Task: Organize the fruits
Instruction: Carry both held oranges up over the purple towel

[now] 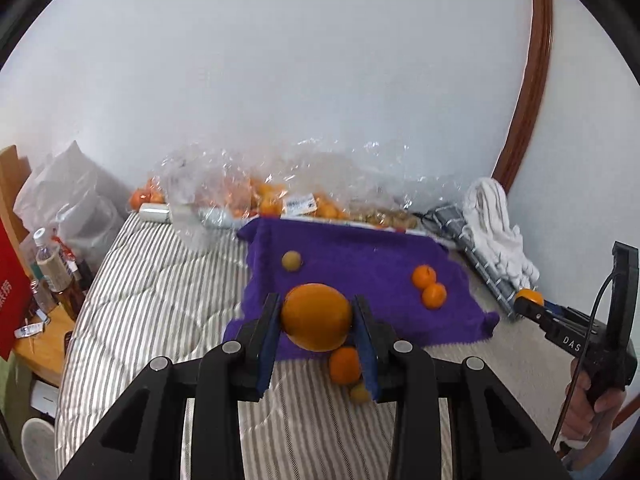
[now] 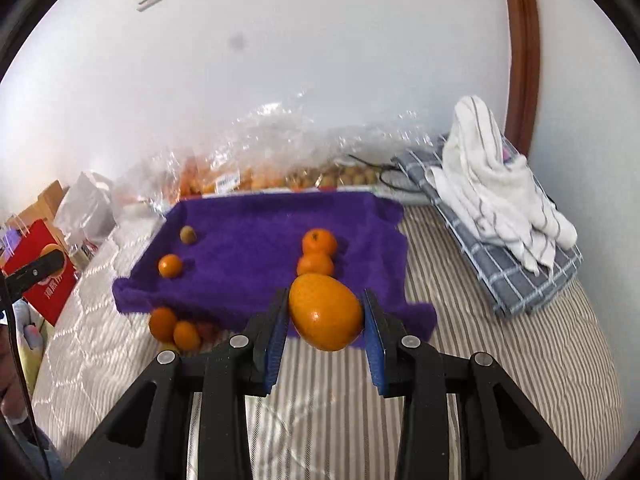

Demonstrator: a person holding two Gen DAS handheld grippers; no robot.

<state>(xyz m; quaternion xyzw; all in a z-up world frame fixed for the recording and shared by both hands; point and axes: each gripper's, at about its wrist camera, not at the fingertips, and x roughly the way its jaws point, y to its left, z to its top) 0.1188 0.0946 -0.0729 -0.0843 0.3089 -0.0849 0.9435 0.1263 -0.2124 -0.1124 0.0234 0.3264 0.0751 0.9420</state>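
My left gripper [image 1: 316, 316] is shut on a large orange [image 1: 316, 317], held above the near edge of a purple cloth [image 1: 360, 248] on the bed. My right gripper [image 2: 325, 312] is shut on another large orange [image 2: 326, 312] over the cloth's near right corner [image 2: 256, 216]. On the cloth lie two small tangerines [image 1: 429, 286] side by side and a small brownish fruit [image 1: 291, 260]. In the right wrist view the pair of tangerines [image 2: 318, 252], another tangerine [image 2: 170, 265] and the brownish fruit [image 2: 187, 235] show. Several small fruits [image 2: 174, 326] lie off the cloth's near left corner.
Clear plastic bags of fruit [image 1: 280, 196] lie against the wall behind the cloth. A folded checked cloth with a white towel [image 2: 500, 200] sits at the right. A side table with bottles [image 1: 52, 268] and a red bag [image 2: 44, 272] stands left of the striped bed [image 1: 160, 300].
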